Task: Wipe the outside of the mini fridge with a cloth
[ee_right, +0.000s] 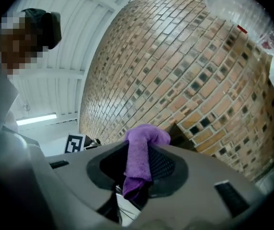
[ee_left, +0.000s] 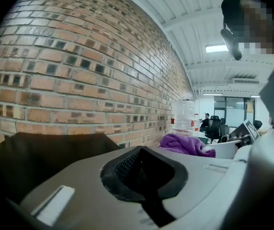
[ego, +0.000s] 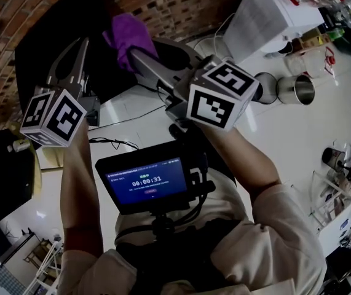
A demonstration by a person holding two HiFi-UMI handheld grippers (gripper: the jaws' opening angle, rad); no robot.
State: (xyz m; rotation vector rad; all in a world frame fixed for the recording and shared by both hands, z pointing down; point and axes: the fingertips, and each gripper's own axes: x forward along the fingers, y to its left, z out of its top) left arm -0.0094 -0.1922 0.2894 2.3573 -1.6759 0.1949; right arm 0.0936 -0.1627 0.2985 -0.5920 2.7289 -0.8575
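The purple cloth (ego: 129, 34) is gripped in the narrowly parted jaws of the right gripper (ee_right: 137, 163), at eleven o'clock in the head view before the brick wall (ego: 175, 5), the left gripper (ego: 77, 49) at its nine o'clock is seen closed and empty, and "00:00:31" is displayed on the screen (ego: 145, 183) at six o'clock.

In the head view, we cannot see the tips of the right gripper (ego: 136, 53): the purple cloth (ego: 128, 34) covers them. At the right gripper view's upper right, the edge cuts off a clear bottle (ee_right: 242, 8).
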